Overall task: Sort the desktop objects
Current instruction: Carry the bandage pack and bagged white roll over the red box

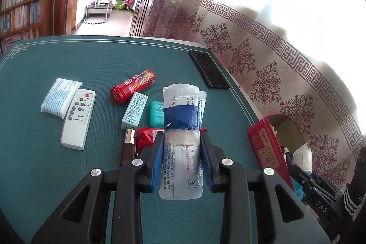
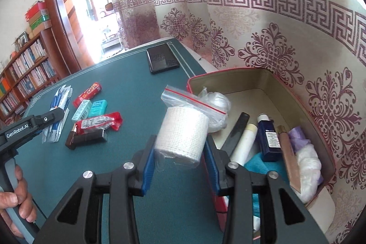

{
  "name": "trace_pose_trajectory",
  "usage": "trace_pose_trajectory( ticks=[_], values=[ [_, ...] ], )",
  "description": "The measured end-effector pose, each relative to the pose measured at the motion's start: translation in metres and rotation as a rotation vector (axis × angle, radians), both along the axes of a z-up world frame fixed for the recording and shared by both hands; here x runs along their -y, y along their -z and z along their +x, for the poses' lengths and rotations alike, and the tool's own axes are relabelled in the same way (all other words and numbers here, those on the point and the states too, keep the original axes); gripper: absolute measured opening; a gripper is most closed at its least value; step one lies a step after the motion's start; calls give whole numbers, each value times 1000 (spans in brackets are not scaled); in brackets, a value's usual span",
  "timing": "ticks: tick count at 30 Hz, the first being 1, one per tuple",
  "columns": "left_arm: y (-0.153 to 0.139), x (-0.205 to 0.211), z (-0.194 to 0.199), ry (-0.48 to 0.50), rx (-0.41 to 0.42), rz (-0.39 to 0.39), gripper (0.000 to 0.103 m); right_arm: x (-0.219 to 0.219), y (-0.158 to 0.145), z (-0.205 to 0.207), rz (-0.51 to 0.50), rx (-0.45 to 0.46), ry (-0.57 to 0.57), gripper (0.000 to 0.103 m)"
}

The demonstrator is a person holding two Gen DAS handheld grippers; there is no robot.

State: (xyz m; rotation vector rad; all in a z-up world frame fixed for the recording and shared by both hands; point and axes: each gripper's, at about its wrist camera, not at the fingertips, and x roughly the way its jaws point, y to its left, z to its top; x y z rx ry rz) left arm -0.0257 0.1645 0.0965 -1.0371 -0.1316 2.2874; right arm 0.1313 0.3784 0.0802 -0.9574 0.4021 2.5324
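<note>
While the green table keeps a loose clutter of small things, the red box at its edge is already crowded with bottles and cloths. Over the box's near wall, the right hand-held gripper clamps a bagged gauze roll; its slack zip bag could snag on that wall or let the roll slip. Lifted above the table, the left hand-held gripper pinches a taped bundle of sachets, which might slide from the tape. Both heading boxward could collide.
</note>
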Motion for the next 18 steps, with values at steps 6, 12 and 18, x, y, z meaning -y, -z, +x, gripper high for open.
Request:
trace_pose_trajectory(
  ticks=[6, 12, 18],
  values=[
    [-3, -20, 21, 68, -23, -16, 33, -31, 7, 26, -15, 15, 92, 44],
    [-5, -40, 45, 144, -49, -33, 33, -47, 22, 33, -41, 53, 126, 44],
    [-4, -51, 58, 193, -61, -43, 33, -54, 27, 40, -72, 53, 143, 51]
  ],
)
